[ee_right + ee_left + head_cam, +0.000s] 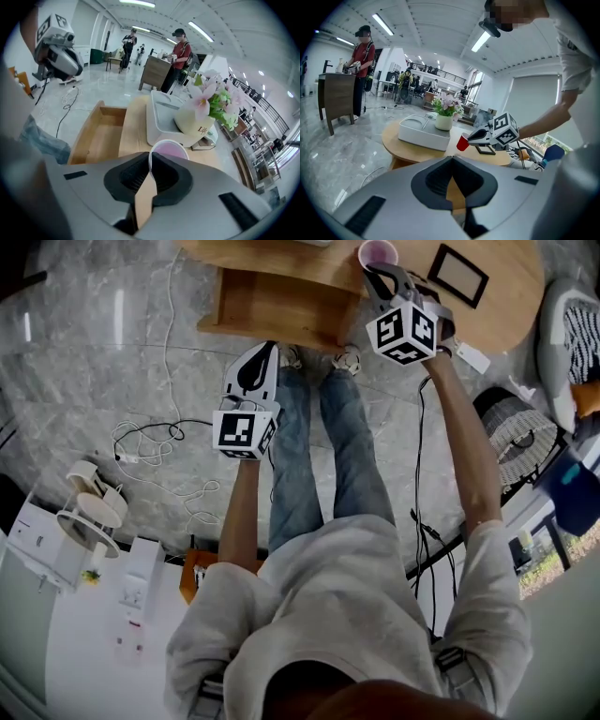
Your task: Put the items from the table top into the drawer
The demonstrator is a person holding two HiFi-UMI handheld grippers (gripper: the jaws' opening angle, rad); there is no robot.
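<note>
Right gripper view: tongs point(150, 157) pinch cup point(171, 151) rim, drawer point(101, 138) open.

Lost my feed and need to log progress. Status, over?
Right gripper shut on cup rim, above the table. Left gripper shut, empty. Drawer open, nothing blocking it in view.
</note>
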